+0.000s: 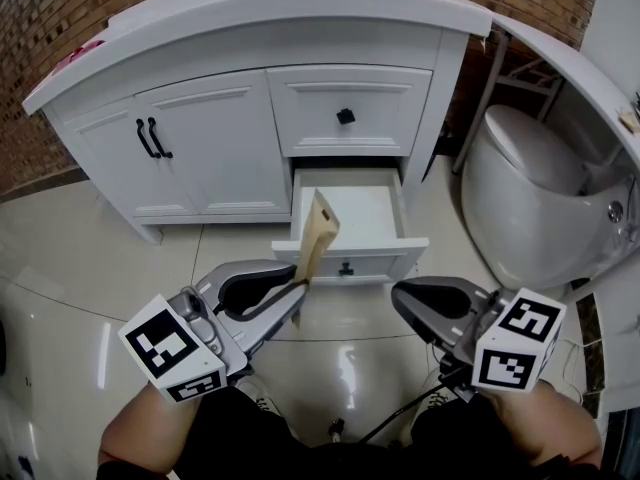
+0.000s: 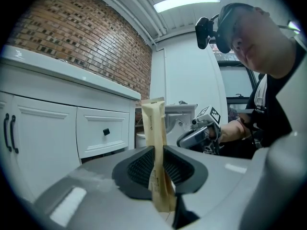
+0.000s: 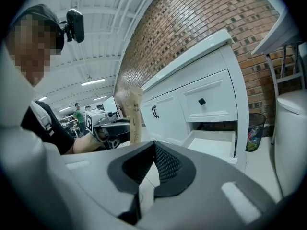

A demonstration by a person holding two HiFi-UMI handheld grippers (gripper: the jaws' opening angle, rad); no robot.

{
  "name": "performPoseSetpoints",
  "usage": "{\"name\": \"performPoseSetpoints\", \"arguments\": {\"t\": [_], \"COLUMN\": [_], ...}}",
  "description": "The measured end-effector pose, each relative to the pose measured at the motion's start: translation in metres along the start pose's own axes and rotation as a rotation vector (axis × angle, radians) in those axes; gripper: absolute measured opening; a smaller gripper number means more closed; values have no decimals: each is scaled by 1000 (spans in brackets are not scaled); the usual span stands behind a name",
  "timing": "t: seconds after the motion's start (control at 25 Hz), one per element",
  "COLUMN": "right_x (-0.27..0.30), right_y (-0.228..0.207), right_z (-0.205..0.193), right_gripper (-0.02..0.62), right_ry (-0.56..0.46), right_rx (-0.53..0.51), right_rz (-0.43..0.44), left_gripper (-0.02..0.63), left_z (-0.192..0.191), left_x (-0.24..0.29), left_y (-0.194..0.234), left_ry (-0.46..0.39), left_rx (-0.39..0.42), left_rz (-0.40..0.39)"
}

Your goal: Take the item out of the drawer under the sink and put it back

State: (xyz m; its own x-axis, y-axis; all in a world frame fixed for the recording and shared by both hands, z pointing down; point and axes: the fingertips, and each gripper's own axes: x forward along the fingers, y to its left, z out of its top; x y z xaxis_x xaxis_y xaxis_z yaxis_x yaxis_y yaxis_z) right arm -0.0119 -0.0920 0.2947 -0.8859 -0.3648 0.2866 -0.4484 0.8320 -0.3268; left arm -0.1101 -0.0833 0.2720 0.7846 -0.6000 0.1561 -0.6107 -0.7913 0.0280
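At the far left the white cabinet doors (image 1: 200, 148) are closed and play no part. Next comes the left hand-held gripper (image 1: 298, 286), clamped on the lower end of a tall tan packet (image 1: 320, 230). Its own view shows the ribbed pads pressed on both flat faces of the packet (image 2: 153, 123), which stands nearly upright with most of its length above the grip. In the head view the packet's foot sits just in front of the drawer front, and its top leans over the left part of the open drawer (image 1: 400, 218). The drawer looks bare inside.

The hold is low on a long, thin thing, so the main risk I see is the packet pivoting or sliding in the pads (a slack squeeze would do it). It would then drop on the tiled floor (image 1: 120, 258) rather than into the drawer. Going in, its foot could also snag on the drawer front if it is not lifted over. Kept upright, its top may strike the upper drawer (image 1: 345, 108) if it is carried far back, so tilting it flat looks safer.

Further right, the right hand-held gripper (image 1: 405, 298) hangs near the drawer's right corner, jaws together with nothing between them (image 3: 154, 145). It is apart from the packet, and it could nudge the drawer if it swings. The toilet (image 1: 530, 208) stands at the far right.
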Motion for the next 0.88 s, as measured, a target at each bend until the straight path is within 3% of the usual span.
{"name": "performPoseSetpoints", "arguments": {"t": [0.56, 0.88], "right_x": [3, 4], "right_y": [2, 2], "right_z": [-2, -3], "right_gripper": [3, 3], "right_ry": [8, 11], "right_rx": [-3, -2], "right_rz": [5, 7], "left_gripper": [67, 67], "left_z": [-5, -8], "left_x": [3, 9], "left_y": [0, 12], "left_ry": [25, 50], "left_rx": [-3, 32], "left_rz": [1, 59]}}
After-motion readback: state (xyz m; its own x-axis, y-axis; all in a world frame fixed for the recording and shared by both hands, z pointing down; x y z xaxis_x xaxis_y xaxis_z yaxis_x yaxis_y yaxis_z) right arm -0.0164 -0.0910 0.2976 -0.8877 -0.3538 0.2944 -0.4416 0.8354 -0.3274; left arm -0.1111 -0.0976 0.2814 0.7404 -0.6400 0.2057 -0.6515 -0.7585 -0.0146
